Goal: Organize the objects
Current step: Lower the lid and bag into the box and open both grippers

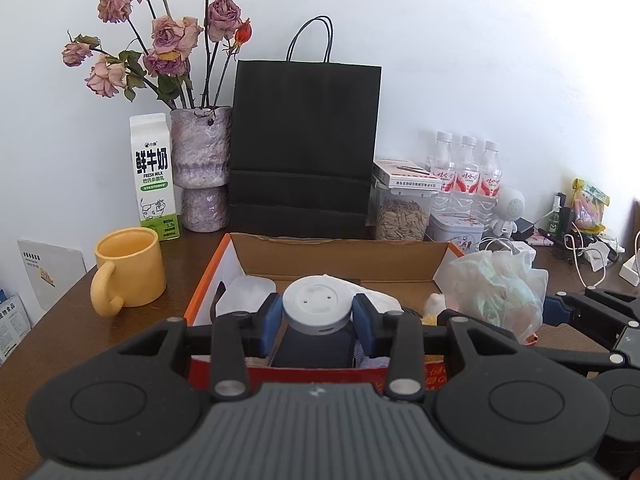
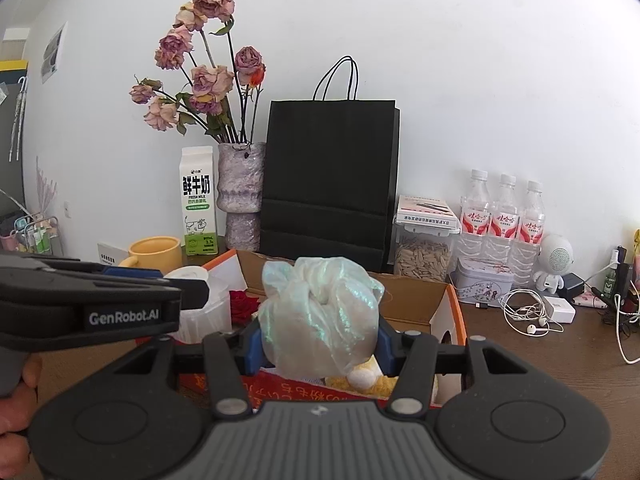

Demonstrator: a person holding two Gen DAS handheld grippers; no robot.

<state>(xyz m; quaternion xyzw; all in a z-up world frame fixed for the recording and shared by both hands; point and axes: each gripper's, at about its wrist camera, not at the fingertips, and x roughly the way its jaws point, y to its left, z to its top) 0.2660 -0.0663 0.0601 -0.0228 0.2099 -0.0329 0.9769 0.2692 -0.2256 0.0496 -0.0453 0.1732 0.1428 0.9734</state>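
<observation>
My left gripper (image 1: 316, 314) is shut on a dark blue bottle (image 1: 314, 346) just under its grey round lid (image 1: 316, 300), above the near end of an open cardboard box (image 1: 340, 242) with orange sides. My right gripper (image 2: 320, 344) is shut on a tied translucent plastic bag (image 2: 320, 316), held over the same box (image 2: 412, 292). The left wrist view shows that bag (image 1: 496, 292) and the right gripper (image 1: 554, 310) at the right. In the right wrist view the left gripper (image 2: 176, 280) is at the left. The box holds a yellow plush toy (image 2: 368, 378), a red rose (image 2: 242, 306) and a clear plastic container (image 1: 248, 292).
Behind the box against the wall stand a yellow mug (image 1: 130, 272), a milk carton (image 1: 154, 176), a vase of dried roses (image 1: 202, 168), a black paper bag (image 1: 306, 148), a jar of seeds (image 1: 402, 216), three water bottles (image 1: 466, 176) and a tin (image 1: 454, 232). Earphones and cables (image 2: 528, 312) lie at the right.
</observation>
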